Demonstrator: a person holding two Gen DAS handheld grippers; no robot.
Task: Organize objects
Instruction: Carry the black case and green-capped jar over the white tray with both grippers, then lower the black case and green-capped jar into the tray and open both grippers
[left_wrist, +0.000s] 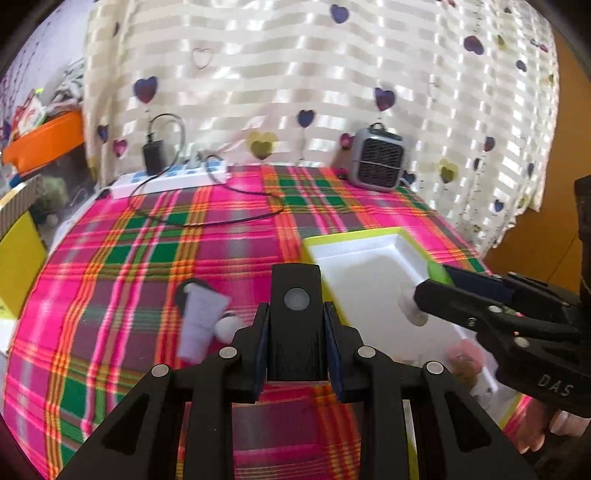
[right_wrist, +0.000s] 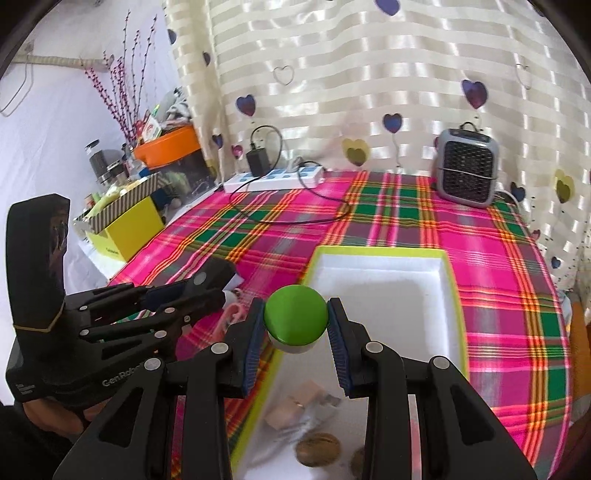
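My left gripper (left_wrist: 295, 325) is shut on a black rectangular device (left_wrist: 295, 317) with a round grey button, held above the plaid tablecloth. My right gripper (right_wrist: 295, 325) is shut on a round green-topped, white-based object (right_wrist: 295, 317), held over the near left edge of the white box with a lime rim (right_wrist: 448, 280). In the left wrist view the right gripper (left_wrist: 432, 284) reaches in from the right over the box (left_wrist: 354, 236). A pale lavender tube (left_wrist: 201, 317) lies on the cloth left of my left gripper.
A walnut (right_wrist: 317, 450) and small items lie in the box's near end. A grey mini fan (right_wrist: 467, 166) and a white power strip (right_wrist: 273, 179) with charger and cable stand at the back. A yellow box (right_wrist: 125, 229) sits off the left edge.
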